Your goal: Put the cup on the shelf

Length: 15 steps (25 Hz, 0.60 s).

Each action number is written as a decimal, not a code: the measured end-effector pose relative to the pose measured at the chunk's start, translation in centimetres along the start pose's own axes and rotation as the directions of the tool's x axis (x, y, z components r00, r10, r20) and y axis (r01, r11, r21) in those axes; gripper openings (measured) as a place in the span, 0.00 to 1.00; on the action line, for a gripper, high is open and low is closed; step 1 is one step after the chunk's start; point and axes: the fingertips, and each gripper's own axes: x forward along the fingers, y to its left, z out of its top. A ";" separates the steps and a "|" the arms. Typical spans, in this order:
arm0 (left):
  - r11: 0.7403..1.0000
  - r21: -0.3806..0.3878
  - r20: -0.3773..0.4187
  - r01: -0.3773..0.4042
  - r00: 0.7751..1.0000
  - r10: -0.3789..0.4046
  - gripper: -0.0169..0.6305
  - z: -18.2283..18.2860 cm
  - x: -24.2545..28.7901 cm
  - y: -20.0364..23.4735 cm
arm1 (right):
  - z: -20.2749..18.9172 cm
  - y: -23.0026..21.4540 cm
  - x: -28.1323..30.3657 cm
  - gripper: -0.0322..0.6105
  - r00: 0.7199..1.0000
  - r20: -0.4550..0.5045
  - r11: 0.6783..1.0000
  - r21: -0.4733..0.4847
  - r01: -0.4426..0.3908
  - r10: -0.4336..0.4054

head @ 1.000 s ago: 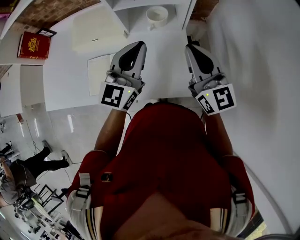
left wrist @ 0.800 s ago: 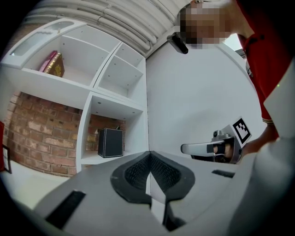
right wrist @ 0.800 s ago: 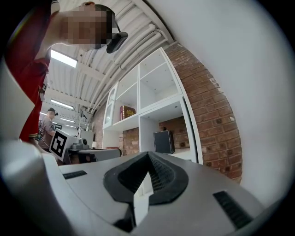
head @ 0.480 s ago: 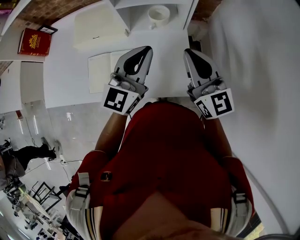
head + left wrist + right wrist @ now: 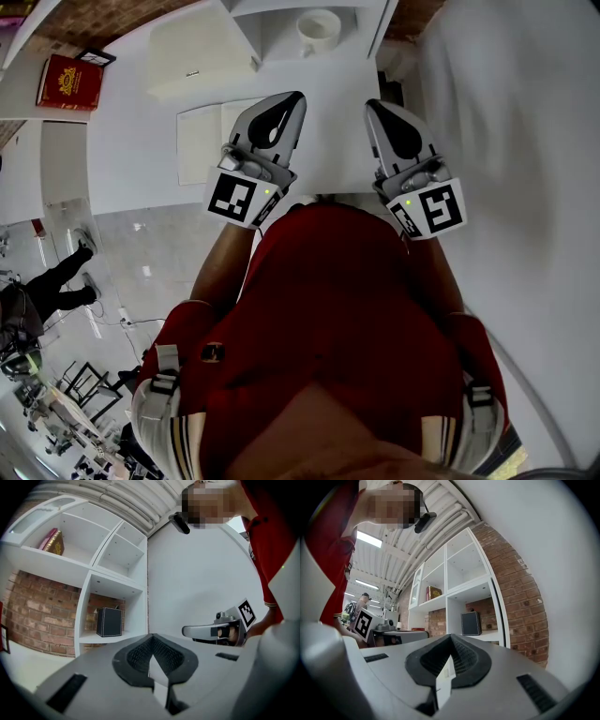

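Observation:
In the head view a white cup point(image 5: 319, 29) stands inside a compartment of the white shelf point(image 5: 247, 30), at the far edge of the white table point(image 5: 141, 159). My left gripper point(image 5: 289, 99) and right gripper point(image 5: 375, 107) are held side by side over the table, short of the shelf and well apart from the cup. Both are shut and empty. In the left gripper view the jaws point(image 5: 152, 660) meet with nothing between them, and the right gripper point(image 5: 185, 631) floats beside. The right gripper view shows its jaws point(image 5: 449, 660) closed too. Neither gripper view shows the cup.
A red book point(image 5: 67, 82) lies at the table's far left, a white box point(image 5: 197, 58) beside the shelf, and a white sheet point(image 5: 199, 141) under the left gripper. A black box point(image 5: 109, 622) and a book point(image 5: 54, 541) sit in shelf compartments. A brick wall point(image 5: 520, 588) backs the shelf.
Both grippers have edged slightly toward each other and stay shut. A person on the floor at the lower left has walked on.

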 end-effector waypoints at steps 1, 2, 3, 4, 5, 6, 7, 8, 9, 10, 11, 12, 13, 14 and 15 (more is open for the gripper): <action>1.000 0.000 -0.004 -0.002 1.000 0.002 0.04 -0.1 0.0 0.0 | 0.0 0.0 0.0 0.04 1.000 0.000 1.000 -0.001 0.000 0.000; 1.000 0.000 -0.005 -0.003 1.000 0.003 0.04 -0.1 0.0 0.0 | 0.0 0.0 0.0 0.04 1.000 0.000 1.000 -0.003 -0.001 0.001; 1.000 -0.001 -0.004 -0.003 1.000 0.003 0.04 -0.1 0.1 0.0 | 0.0 0.0 0.0 0.04 1.000 0.001 1.000 -0.004 -0.001 0.001; 1.000 -0.001 0.001 -0.001 1.000 0.001 0.04 0.0 0.1 0.0 | 0.0 0.0 -0.1 0.04 1.000 0.001 1.000 -0.005 0.000 0.000; 1.000 0.000 0.007 0.000 1.000 0.000 0.04 0.2 0.2 -0.1 | 0.0 0.0 -0.1 0.04 1.000 0.001 1.000 -0.006 0.000 0.000; 1.000 0.002 0.013 -0.001 1.000 0.001 0.04 0.3 0.2 -0.1 | 0.0 0.0 -0.1 0.04 1.000 0.001 1.000 -0.006 0.000 0.000; 1.000 0.004 0.017 -0.003 1.000 0.003 0.04 0.3 0.2 0.0 | 0.0 0.0 -0.1 0.04 1.000 0.000 1.000 -0.006 0.001 -0.001; 1.000 0.005 0.018 -0.003 1.000 0.003 0.04 0.4 0.2 0.0 | 0.0 0.0 -0.1 0.04 1.000 0.000 1.000 -0.007 0.001 -0.001; 1.000 0.005 0.017 -0.003 1.000 0.003 0.04 0.3 0.2 0.0 | 0.0 0.0 -0.1 0.04 1.000 0.000 1.000 -0.007 0.001 -0.001; 1.000 0.003 0.016 -0.001 1.000 0.001 0.04 0.3 0.2 0.0 | 0.0 0.0 -0.1 0.04 1.000 0.000 1.000 -0.007 0.000 0.000; 1.000 0.002 0.015 0.000 1.000 0.000 0.04 0.3 0.2 0.0 | 0.0 0.0 -0.1 0.04 1.000 0.000 1.000 -0.007 0.000 0.000; 1.000 0.003 0.016 -0.001 1.000 0.001 0.04 0.3 0.2 0.0 | 0.0 0.0 -0.1 0.04 1.000 -0.001 1.000 -0.007 0.000 0.000; 1.000 0.004 0.015 -0.004 1.000 0.003 0.04 0.3 0.2 0.0 | 0.0 0.1 -0.1 0.04 1.000 -0.001 1.000 -0.007 0.000 0.000; 1.000 0.003 0.012 -0.005 1.000 0.005 0.04 0.2 0.2 0.0 | 0.0 0.1 -0.1 0.04 1.000 -0.002 1.000 -0.007 0.001 -0.001; 1.000 0.001 0.005 -0.006 1.000 0.006 0.04 0.1 0.1 0.0 | 0.0 0.1 -0.1 0.04 1.000 -0.002 1.000 -0.008 0.001 -0.001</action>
